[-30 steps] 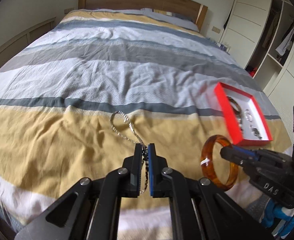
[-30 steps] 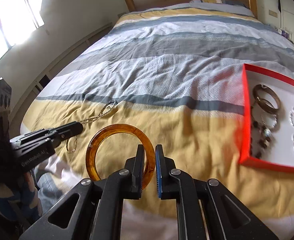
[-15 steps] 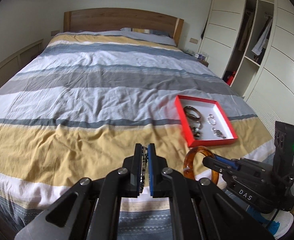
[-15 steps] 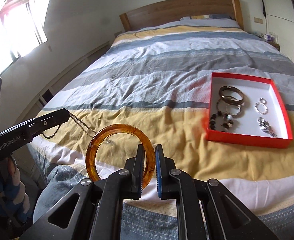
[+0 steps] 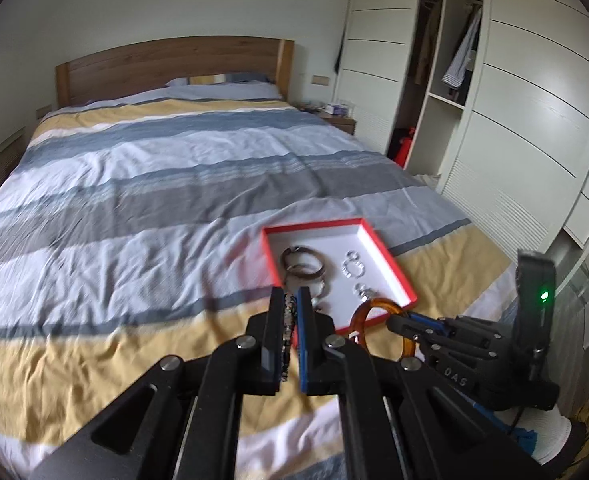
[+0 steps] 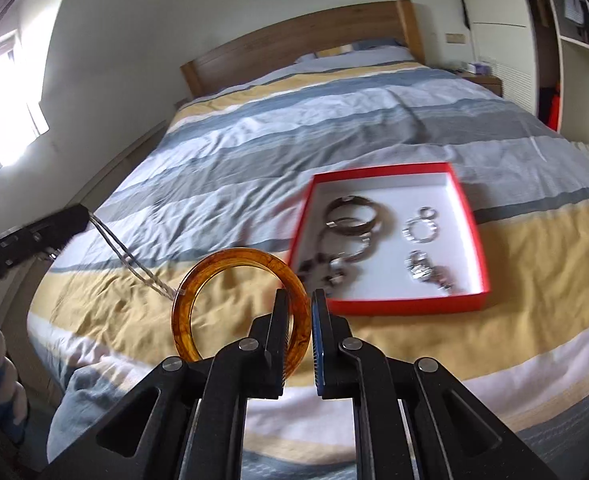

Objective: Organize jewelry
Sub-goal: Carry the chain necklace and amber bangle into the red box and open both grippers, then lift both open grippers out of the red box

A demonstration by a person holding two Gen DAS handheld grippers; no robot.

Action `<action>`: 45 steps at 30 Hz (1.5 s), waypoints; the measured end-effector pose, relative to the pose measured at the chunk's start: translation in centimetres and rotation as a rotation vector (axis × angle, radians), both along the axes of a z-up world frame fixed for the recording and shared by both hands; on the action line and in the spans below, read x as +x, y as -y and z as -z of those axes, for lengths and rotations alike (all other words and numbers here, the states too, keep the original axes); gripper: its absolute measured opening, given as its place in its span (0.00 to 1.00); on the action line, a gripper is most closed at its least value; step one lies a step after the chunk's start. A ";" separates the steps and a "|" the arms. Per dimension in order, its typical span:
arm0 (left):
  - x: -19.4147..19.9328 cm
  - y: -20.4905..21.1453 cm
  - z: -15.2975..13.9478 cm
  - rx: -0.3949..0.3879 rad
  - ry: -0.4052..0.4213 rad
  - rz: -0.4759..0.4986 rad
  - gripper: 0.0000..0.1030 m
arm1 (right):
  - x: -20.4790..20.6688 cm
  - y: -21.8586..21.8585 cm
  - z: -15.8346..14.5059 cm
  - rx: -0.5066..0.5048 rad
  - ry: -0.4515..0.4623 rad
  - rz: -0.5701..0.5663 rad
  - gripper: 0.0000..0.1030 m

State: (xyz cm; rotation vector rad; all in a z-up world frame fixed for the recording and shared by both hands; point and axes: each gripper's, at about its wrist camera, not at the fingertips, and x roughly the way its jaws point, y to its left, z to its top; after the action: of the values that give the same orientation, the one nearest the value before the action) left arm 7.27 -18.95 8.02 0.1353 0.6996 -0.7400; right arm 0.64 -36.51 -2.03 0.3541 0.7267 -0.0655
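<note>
The left gripper (image 5: 292, 312) has its jaws pinching a thin silver chain necklace (image 6: 134, 264), which hangs slack above the striped bed (image 5: 134, 208). The right gripper (image 6: 299, 312) has its jaws clamped on a translucent amber plastic bangle (image 6: 230, 268), held upright just before the shallow red-rimmed white tray (image 6: 470, 216) of bracelets and rings.

Home bedroom — striped bed (image 5: 154, 184), wooden headboard (image 5: 166, 64), white wardrobe (image 5: 534, 128)
</note>
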 end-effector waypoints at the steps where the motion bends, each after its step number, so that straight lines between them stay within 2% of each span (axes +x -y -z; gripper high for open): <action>1: 0.5 1.1 -0.1 -0.004 0.002 0.013 0.05 | 0.4 1.0 0.2 -0.005 -0.006 0.015 0.10; 7: 4.6 8.1 0.8 -0.012 -0.024 0.088 0.05 | 3.5 6.6 1.2 -0.048 -0.046 0.075 0.10; 14: 7.3 13.9 6.0 0.015 -0.125 0.156 0.05 | 9.0 11.4 3.0 -0.137 -0.106 0.074 0.11; 20: 7.7 15.5 12.0 0.094 -0.221 0.191 0.05 | 13.6 13.2 4.9 -0.153 -0.152 0.020 0.11; 24: 8.1 15.8 14.6 0.131 -0.265 0.190 0.05 | 15.6 12.9 6.2 -0.167 -0.190 -0.026 0.11; 32: 8.5 16.1 18.2 0.205 -0.322 0.177 0.05 | 16.4 13.0 8.8 -0.162 -0.262 -0.031 0.11; 38: 8.3 15.7 19.1 0.195 -0.370 0.176 0.07 | 16.0 13.0 8.9 -0.175 -0.260 -0.024 0.12; 41: 8.3 15.5 18.8 0.185 -0.378 0.180 0.15 | 15.6 13.2 8.6 -0.162 -0.254 -0.010 0.21; 44: 8.0 15.4 18.1 0.192 -0.363 0.178 0.31 | 15.1 13.2 8.0 -0.160 -0.244 -0.001 0.29; 45: 7.8 15.3 17.9 0.204 -0.351 0.169 0.41 | 14.8 13.1 7.7 -0.162 -0.241 0.000 0.31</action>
State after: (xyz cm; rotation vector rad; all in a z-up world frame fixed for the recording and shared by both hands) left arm 15.09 -34.29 -9.86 0.2572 1.1091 -0.8636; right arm 15.48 -49.61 -9.75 0.1927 0.9530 -0.1679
